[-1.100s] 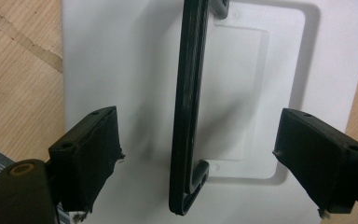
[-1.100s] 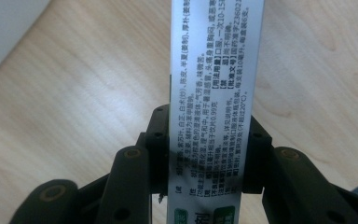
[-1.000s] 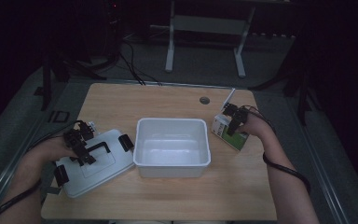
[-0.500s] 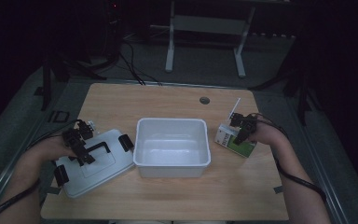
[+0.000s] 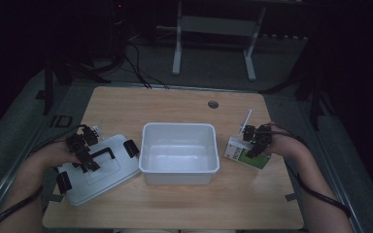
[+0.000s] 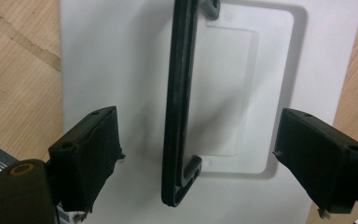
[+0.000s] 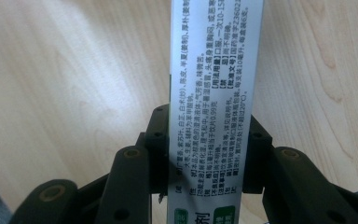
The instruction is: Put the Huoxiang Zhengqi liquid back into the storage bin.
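While packing is under way: the bin stands empty at table centre.
Right gripper: jaws clamped on the white-and-green box, right of the bin.
Left gripper: jaws spread wide astride the lid's black handle, not gripping.
Remaining: box into bin, lid fitted.

lid left of tub

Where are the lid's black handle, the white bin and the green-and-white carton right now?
black handle (image 6: 179, 102), left gripper view, on its long bar.
white bin (image 5: 178, 127), high view, on its far rim.
green-and-white carton (image 7: 214, 84), right gripper view, on its printed side.
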